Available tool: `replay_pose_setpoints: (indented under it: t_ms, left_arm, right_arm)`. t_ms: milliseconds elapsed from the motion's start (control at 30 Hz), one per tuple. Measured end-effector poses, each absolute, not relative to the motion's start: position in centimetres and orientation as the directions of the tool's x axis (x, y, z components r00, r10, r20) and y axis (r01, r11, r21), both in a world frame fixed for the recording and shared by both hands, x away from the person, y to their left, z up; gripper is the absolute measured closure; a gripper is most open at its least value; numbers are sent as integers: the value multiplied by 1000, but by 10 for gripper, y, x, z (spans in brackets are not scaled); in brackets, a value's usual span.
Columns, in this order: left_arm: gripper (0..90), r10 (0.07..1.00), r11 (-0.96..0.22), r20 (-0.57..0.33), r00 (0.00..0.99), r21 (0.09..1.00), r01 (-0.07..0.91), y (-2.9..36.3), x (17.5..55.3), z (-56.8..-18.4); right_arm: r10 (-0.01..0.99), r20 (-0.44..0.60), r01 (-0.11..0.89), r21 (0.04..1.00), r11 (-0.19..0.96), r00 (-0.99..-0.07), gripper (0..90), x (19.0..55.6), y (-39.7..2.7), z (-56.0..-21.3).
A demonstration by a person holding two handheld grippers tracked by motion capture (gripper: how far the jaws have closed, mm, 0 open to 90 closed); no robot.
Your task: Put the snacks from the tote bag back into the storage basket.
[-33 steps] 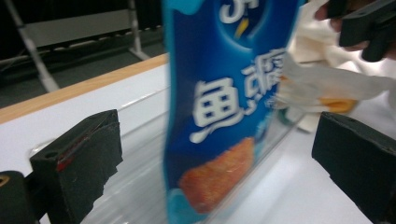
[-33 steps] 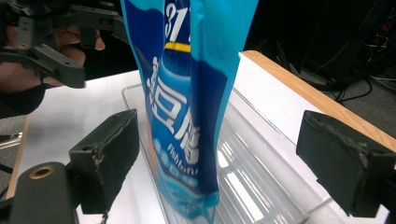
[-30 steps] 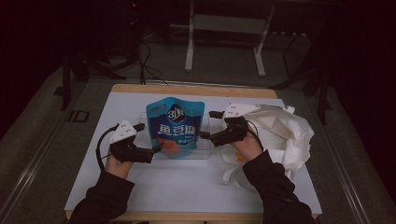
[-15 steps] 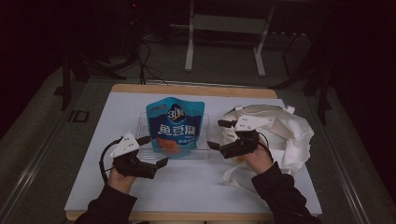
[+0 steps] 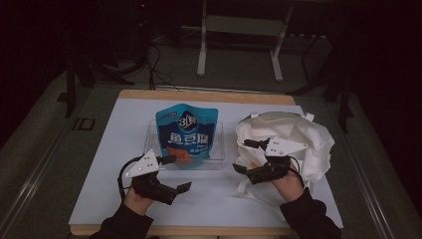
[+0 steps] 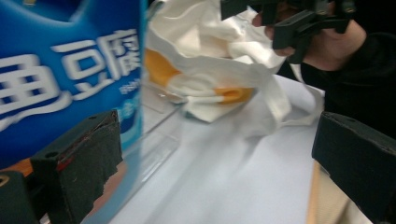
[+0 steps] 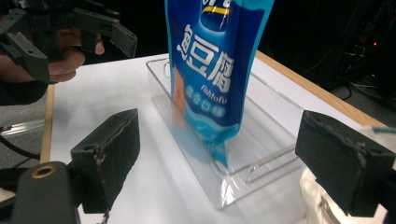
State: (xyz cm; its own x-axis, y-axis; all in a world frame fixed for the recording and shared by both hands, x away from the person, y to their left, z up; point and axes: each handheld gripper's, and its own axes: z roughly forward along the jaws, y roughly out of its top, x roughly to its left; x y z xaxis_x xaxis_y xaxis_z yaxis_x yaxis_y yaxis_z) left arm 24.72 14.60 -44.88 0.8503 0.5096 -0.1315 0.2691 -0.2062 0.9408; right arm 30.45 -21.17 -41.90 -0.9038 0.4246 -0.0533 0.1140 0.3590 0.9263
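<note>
pouch: glossy blue plastic film | tray: clear smooth plastic | bag: white creased cloth | surface: matt white, wood edge

dim high view | dark surround | left gripper view blurred

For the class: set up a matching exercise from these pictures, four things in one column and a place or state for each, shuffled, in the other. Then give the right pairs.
Things
1. blue snack pouch
2. clear tray
3. white cloth bag
4. left claw

Places or states
A. crumpled on the table's right side
B. open, holding nothing
C. standing upright in the tray
D. lying flat mid-table, see-through

Pairs: 1-C, 2-D, 3-A, 4-B
</note>
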Motion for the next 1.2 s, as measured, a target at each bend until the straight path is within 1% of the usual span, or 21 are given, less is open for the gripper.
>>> replay_pose_setpoints:
  t_ms: [200, 233, 433, 633, 967, 1200]
  left_arm:
    - [20, 483, -226, -121, 867, 940, 257, 135, 244, -449]
    - [20, 461, -236, -125, 878, 937, 257, 130, 243, -452]
    - [20, 423, -256, -125, 897, 934, 251, 122, 242, -455]
    - [20, 405, -294, -108, 908, 925, 241, 116, 240, -459]
    - [20, 365, -306, -104, 925, 925, 224, 109, 238, -466]
    - [20, 344, -332, -97, 934, 918, 217, 104, 237, -471]
  right_arm:
    - [435, -62, 115, 923, 368, -898, 141, 298, -220, -423]
    - [443, -64, 120, 919, 375, -894, 141, 293, -226, -426]
    - [449, -54, 129, 921, 368, -892, 141, 282, -236, -432]
    - [475, -61, 139, 917, 373, -878, 140, 272, -246, -439]
    - [484, -42, 159, 917, 366, -874, 140, 258, -263, -448]
    - [511, -55, 156, 920, 360, -858, 140, 249, -272, -452]
